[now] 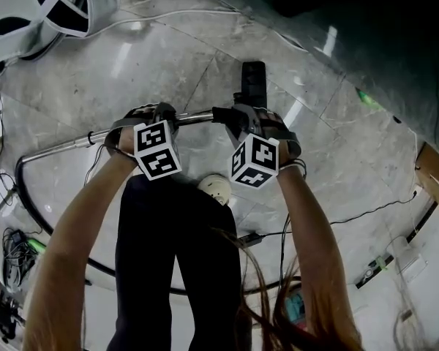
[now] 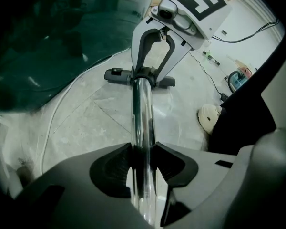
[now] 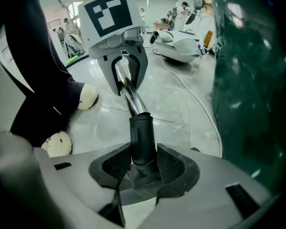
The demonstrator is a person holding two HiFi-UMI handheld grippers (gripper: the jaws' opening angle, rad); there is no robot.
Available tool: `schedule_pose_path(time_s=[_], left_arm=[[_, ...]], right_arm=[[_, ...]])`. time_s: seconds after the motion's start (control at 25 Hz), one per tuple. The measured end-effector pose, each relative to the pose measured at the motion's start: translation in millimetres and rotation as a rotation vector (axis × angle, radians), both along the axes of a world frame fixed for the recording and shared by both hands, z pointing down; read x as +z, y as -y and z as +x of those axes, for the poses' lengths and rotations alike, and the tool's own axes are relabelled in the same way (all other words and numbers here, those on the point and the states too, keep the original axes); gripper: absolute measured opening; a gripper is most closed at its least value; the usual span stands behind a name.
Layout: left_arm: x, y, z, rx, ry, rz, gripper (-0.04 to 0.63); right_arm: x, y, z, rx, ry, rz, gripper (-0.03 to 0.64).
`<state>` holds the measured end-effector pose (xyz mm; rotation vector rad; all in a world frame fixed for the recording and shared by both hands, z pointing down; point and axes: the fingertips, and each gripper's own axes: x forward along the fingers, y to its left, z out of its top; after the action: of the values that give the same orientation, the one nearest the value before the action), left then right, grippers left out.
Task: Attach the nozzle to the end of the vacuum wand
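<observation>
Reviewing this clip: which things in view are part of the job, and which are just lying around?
In the job: vacuum wand, held in the left tool; nozzle, held in the right tool.
Lying about: white floor cable; white equipment in the corner; cord tangle.

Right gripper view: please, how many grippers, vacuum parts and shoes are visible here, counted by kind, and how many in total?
Grippers (left gripper, right gripper): 2
Vacuum wand: 1
Nozzle: 1
Cream shoes: 2
Total: 6
</observation>
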<state>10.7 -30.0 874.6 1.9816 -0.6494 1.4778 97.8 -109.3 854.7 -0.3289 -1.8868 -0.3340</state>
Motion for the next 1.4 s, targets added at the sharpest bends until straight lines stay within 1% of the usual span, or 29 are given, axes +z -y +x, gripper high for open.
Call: schedule_pose_path(time_s=[0.12,0.2,0.32,0.44,0.6,0.8,0.88,0.92,1.0,1.04,1.12,1.16,1.28,1.4], left_arm=[[0,-4,5,0.016,0.004,-0.001,0.156],[0,-8,10,0.035,0.015,-0.012,0.156],[3,-14,15,0.075,0.05,-0.051,0.156],[12,-21,20,0.113,0.071,-0.1,0.156],[24,-23,22,0.115,0.07,-0.125,0.156],[34,-25,19,0.126,0.081,-0.148,0.156],[36,-25,20,0.139,0.061,-0.14,0.156],[34,-25,21,0.145,0.038,-0.127,0.158],[30,-25,23,0.154,-0.014,-0.101,0.158],[29,-25,24,0.163,-0.028,-0.096,0.158],[28,-27,24,0.181,-0.031,-0.094,0.161],[27,-27,23,0.174,-0.026,-0.094,0.163],[24,-28,18,0.111,-0.017,-0.101,0.16],[21,-30,15,0.092,-0.017,-0.112,0.156]], right_arm=[[0,-6,3,-0.101,-0.01,0.041,0.17],[-1,-10,7,-0.133,-0.019,0.043,0.169],[0,-14,12,-0.192,-0.032,0.052,0.166],[5,-19,16,-0.269,-0.052,0.093,0.163],[12,-20,16,-0.297,-0.075,0.135,0.161],[18,-25,16,-0.28,-0.065,0.123,0.158],[18,-25,16,-0.299,-0.046,0.124,0.158],[18,-25,16,-0.317,-0.033,0.12,0.158],[17,-24,15,-0.37,-0.01,0.109,0.158],[16,-24,14,-0.405,-0.004,0.11,0.158],[15,-25,11,-0.46,-0.005,0.11,0.158],[14,-26,9,-0.462,-0.008,0.105,0.156],[10,-28,2,-0.41,-0.002,0.097,0.155],[5,-33,-2,-0.367,0.006,0.092,0.153]])
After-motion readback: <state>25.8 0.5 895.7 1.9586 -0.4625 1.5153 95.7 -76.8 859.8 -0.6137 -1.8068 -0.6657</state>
